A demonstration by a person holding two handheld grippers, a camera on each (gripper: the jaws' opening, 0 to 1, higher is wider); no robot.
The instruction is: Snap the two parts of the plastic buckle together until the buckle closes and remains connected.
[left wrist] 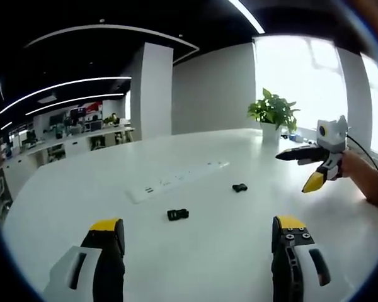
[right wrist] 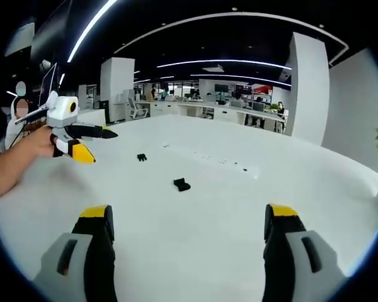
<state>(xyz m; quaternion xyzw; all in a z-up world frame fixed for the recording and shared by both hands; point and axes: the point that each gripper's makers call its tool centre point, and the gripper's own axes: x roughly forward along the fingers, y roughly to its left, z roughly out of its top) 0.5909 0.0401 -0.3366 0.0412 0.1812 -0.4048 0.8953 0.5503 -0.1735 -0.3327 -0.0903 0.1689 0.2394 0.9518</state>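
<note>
In the left gripper view, the larger buckle part (left wrist: pixel 177 214) lies on the white bench (left wrist: pixel 82 182), long axis across the picture, just below the power strip (left wrist: pixel 176 180). The smaller buckle part (left wrist: pixel 240 187) lies right of the strip. The left gripper (left wrist: pixel 198 236) is spread wide, holding nothing. The right gripper (left wrist: pixel 305 168) hovers beyond, jaws parted, empty.

In the right gripper view, both parts lie apart on the bench; the right gripper gapes wide, empty.

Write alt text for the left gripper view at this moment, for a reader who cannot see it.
Two black buckle halves, the larger buckle part and the smaller buckle part, lie apart on a white table beyond the open left gripper. The right gripper, in a hand, hovers at right near a potted plant.
</note>
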